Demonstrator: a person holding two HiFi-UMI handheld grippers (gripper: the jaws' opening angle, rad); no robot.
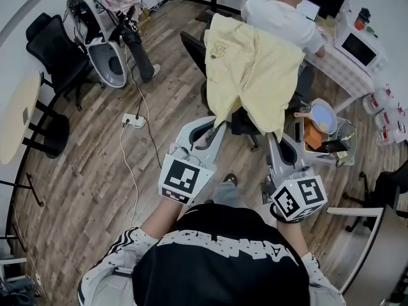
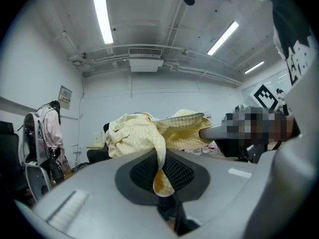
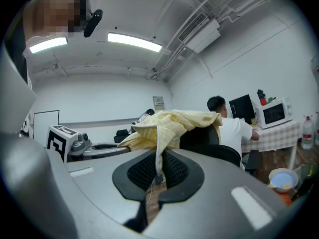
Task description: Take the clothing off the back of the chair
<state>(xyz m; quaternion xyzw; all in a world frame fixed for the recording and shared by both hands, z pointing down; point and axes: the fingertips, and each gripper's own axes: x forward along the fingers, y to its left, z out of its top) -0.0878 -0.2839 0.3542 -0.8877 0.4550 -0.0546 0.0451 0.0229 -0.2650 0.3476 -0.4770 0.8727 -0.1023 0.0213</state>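
Both left gripper and right gripper pinch soft checked yellow shirt.

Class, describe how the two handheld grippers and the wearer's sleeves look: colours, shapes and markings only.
Both the left gripper and right gripper have smooth grey curved shells with dark ribbed pads. Each carries a white cube with black square markers. The sleeves are black with white stripes.

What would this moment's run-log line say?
left gripper: shut on yellow shirt | right gripper: shut on yellow shirt | yellow shirt: draped over black office chair back | removal: not yet done
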